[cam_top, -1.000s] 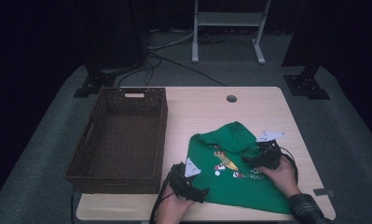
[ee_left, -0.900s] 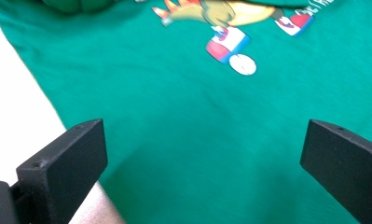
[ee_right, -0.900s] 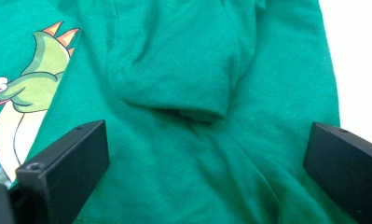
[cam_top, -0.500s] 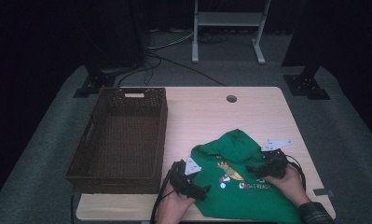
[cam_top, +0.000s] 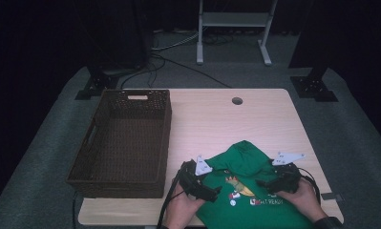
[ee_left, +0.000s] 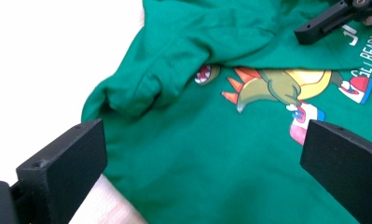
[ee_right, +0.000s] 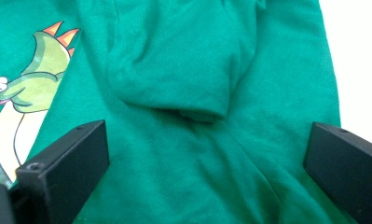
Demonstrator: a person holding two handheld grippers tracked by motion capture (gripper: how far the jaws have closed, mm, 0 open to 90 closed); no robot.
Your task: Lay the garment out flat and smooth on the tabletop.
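A green T-shirt with a dinosaur print lies at the near right of the wooden table, its far part bunched into a fold. My left gripper rests at the shirt's left edge. In the left gripper view it is open, jaws wide apart over the cloth beside the print. My right gripper sits on the shirt's right side. In its own view it is open above a folded sleeve. Neither holds anything.
A dark wicker basket stands on the left half of the table with nothing inside. A cable hole lies near the far edge. Cables and stand feet are on the grey floor behind. The shirt's hem reaches the table's near edge.
The shirt has slid toward the near edge and its far part has bunched up. The right gripper moved nearer and slightly right; the left gripper barely shifted.
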